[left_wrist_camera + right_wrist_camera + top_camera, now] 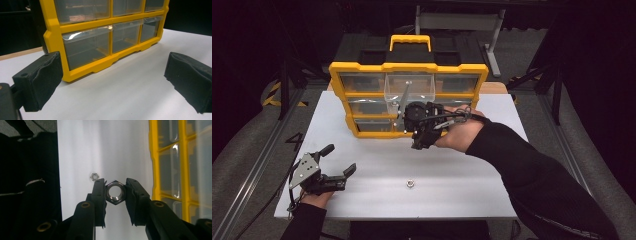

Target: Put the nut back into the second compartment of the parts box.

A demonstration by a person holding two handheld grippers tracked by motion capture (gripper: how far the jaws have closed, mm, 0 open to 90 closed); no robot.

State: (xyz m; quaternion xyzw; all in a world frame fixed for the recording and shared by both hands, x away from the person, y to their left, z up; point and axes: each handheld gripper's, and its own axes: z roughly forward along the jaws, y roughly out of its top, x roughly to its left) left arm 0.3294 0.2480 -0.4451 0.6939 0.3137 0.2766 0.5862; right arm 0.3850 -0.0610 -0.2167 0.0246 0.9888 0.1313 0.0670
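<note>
A white table [362,175] stands in a dark room, with black curtains round it, grey floor to either side and metal rails running along the floor at left and right; a strip of bare wood shows at the table's far edge. At the back of the table sits a yellow parts organizer [408,97] with a black top, a yellow carry handle and rows of clear plastic drawers; one clear drawer [409,89] in the top row is pulled out toward the person. The right claw [114,193] is held up in front of the organizer, just below the pulled-out drawer, and its two black pads are pressed against opposite flats of a steel hex nut [114,192], so the nut is gripped between them, clear of the table. A second, smaller-looking hex nut [410,183] lies loose on the white surface near the front edge, well apart from both claws. The left claw [338,161] rests low at the near left corner of the table, with its jaws spread wide and nothing between them; from its own camera the foam pads [40,80] frame bare table and the lower left corner of the organizer. The person's dark sleeves come in from the near side.
</note>
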